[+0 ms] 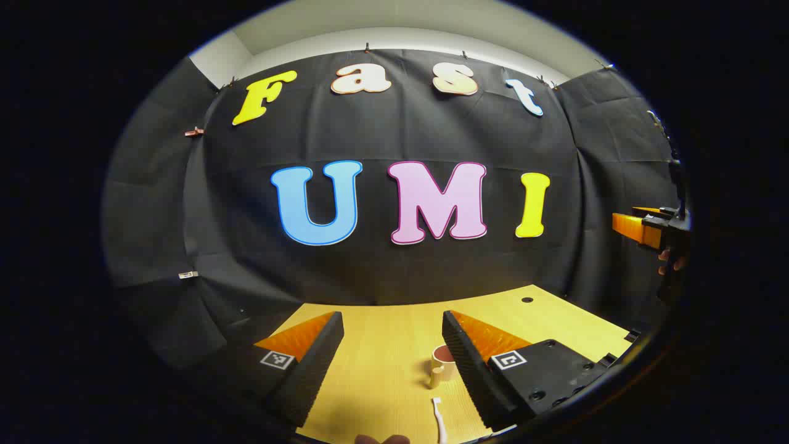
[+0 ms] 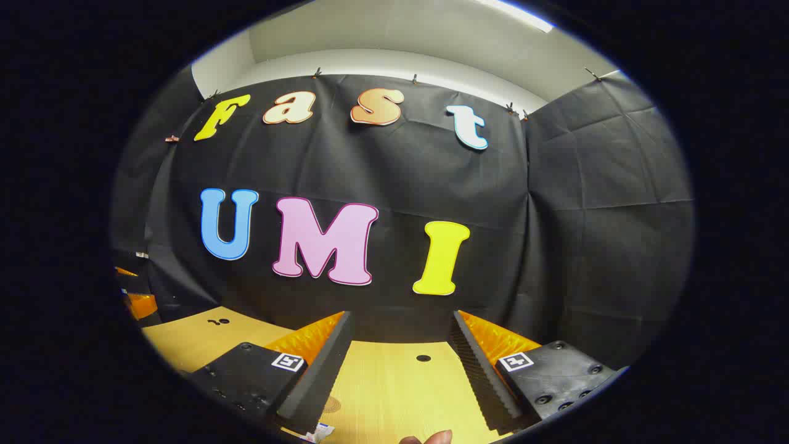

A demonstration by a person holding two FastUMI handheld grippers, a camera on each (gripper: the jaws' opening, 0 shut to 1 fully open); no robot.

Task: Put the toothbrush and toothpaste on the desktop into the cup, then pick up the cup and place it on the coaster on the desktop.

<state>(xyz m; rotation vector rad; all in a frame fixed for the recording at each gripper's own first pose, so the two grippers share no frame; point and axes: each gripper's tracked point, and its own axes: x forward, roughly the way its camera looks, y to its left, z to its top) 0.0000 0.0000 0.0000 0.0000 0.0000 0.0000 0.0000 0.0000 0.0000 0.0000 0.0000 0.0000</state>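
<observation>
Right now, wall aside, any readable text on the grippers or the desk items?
None readable.
left gripper: a square coded tag on each finger, pattern only, no words.
right gripper: same kind of tags, no words.
cup: no print seen.
toothbrush: no print seen.
white item at the bottom edge of the right gripper view: some print, too small and cut off to read.

The right tool [image 2: 400, 336] hangs with its fingers spread wide over the bare wooden desktop [image 2: 394, 388].
</observation>
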